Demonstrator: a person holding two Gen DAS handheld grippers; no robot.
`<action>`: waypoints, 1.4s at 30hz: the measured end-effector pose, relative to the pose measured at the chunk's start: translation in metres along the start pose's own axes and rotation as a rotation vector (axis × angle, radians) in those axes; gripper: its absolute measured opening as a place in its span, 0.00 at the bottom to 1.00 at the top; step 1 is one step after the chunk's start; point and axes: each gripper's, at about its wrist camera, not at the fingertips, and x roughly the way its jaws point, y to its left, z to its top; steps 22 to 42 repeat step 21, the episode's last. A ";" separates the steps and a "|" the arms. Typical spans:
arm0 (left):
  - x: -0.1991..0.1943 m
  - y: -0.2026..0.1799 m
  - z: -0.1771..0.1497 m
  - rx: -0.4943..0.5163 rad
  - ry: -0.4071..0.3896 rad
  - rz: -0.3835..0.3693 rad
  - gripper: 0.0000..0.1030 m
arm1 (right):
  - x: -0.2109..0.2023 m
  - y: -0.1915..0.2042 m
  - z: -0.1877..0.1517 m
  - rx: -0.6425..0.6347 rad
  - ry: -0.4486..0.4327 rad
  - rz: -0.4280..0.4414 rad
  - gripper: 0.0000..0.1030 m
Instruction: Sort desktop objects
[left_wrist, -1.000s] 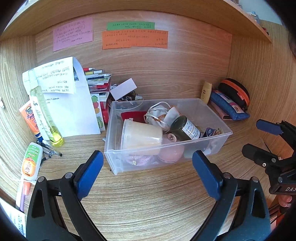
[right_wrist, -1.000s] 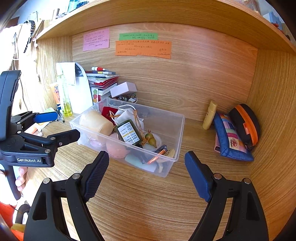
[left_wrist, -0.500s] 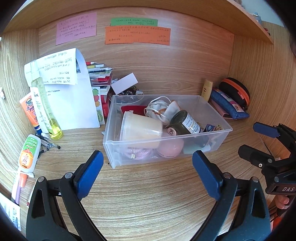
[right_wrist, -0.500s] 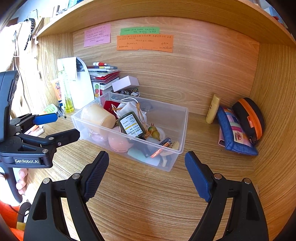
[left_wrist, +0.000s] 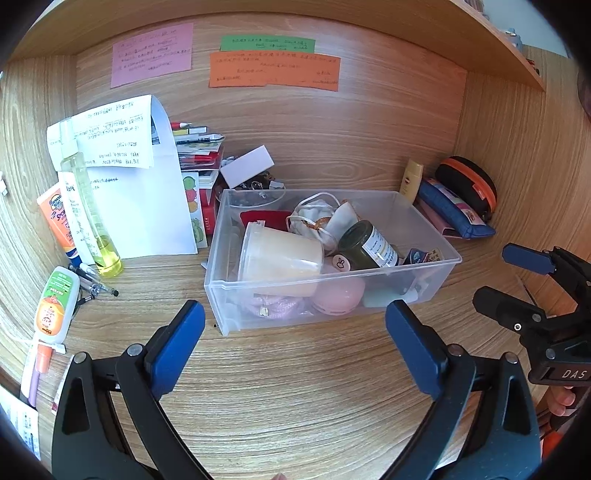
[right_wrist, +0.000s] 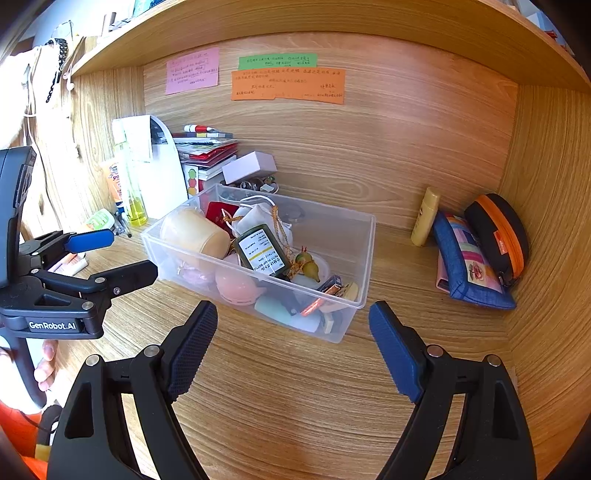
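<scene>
Both grippers spread wide, empty: left gripper (left_wrist: 295, 339), right gripper (right_wrist: 291, 339). Clear bin (left_wrist: 424, 221) sits mid-desk toward the back edge, long side facing them, straight ahead of the left.

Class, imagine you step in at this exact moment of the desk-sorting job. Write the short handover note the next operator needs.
Left gripper: open, empty, above the desk in front of the clear bin.
Right gripper: open, empty, facing the bin's right corner.
Bin: mid-desk, holding a cream tub, dark green jar, pink round case, white pouch and small bits.
Loose: yellow spray bottle, orange tube, pens on the left; tan tube, blue pouch, black-orange case on the right.
Done: cannot tell.
Left: nothing is gripped; loose items remain outside the bin.
</scene>
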 end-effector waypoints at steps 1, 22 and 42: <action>0.000 -0.001 0.000 0.003 0.000 0.000 0.97 | 0.000 0.000 0.000 -0.002 -0.001 0.000 0.80; -0.004 -0.006 -0.001 0.016 -0.019 -0.007 0.97 | 0.000 0.001 -0.001 -0.001 0.005 -0.005 0.80; -0.004 -0.006 -0.001 0.016 -0.019 -0.007 0.97 | 0.000 0.001 -0.001 -0.001 0.005 -0.005 0.80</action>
